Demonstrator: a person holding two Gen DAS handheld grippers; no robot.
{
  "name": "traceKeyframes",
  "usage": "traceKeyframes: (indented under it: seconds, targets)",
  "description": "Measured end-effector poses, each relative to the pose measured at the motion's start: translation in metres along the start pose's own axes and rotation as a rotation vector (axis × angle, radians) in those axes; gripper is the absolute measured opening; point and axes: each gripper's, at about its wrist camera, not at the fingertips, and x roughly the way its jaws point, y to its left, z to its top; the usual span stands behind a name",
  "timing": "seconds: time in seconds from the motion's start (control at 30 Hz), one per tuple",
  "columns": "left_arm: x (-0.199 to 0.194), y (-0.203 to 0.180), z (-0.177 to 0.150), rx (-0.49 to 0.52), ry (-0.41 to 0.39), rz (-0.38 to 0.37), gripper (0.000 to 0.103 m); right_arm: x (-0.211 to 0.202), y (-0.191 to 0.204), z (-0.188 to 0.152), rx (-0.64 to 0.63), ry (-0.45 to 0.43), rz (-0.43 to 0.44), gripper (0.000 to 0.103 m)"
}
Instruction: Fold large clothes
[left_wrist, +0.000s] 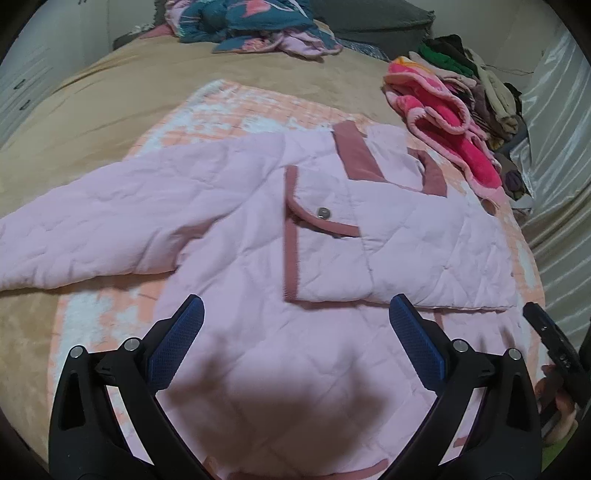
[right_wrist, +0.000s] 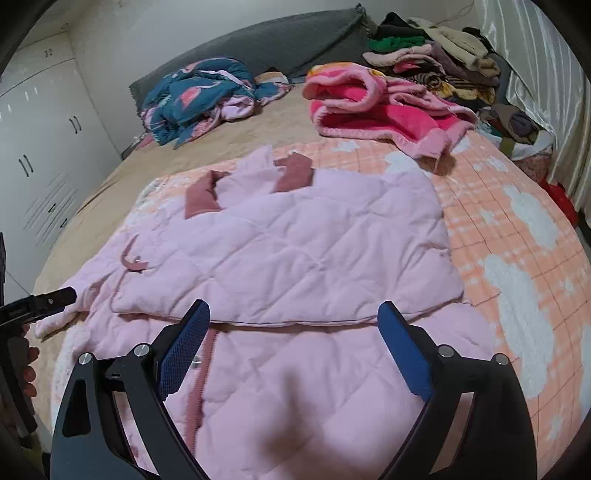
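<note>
- Lying flat on the bed, the pink quilted jacket (left_wrist: 229, 229) spreads ahead of and beneath both sets of fingers, on an orange checked blanket (right_wrist: 517, 236).
- Left gripper (left_wrist: 297, 332) hovers above the lower body panel with its jaws spread wide and nothing between the blue pads (left_wrist: 177, 343); ahead of them is the buttoned front placket, and beyond the left finger the one sleeve (left_wrist: 85, 229) that remains unfolded stretches outward.
- Right gripper (right_wrist: 293, 336) is likewise spread wide and empty; just past its fingertips runs the edge of a folded-over panel (right_wrist: 295, 251), lying on top of the body.
- Handling, as a judgement: the jacket looks padded, soft and light, puffy enough to spring back from a crease, and matte rather than slippery. It should drape when lifted and drag the layers under it.
- Sensible holds would be the sleeve cuff or the darker trimmed hem (left_wrist: 291, 229), where stitching gives a firmer edge; pinching mid-panel would likely bunch the quilting.
- Well beyond the fingers sit a pink fleece garment (right_wrist: 369, 107), a teal patterned bundle (right_wrist: 195, 96) and a stack of clothes (right_wrist: 436, 55).
</note>
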Motion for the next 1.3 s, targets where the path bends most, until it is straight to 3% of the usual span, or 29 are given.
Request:
traceKeyframes:
  seconds: [0.53,1.3]
  targets:
    - [-0.036,0.066,-0.013,-0.046,-0.063,0.078,0.094,-0.008,0.093,0.005,-0.1,-0.028,0.079,0.092]
    - [-0.05,0.174,-0.026,-0.189,-0.074,0.172,0.094,0.017,0.231,-0.002,-0.29,0.007,0.236,0.095]
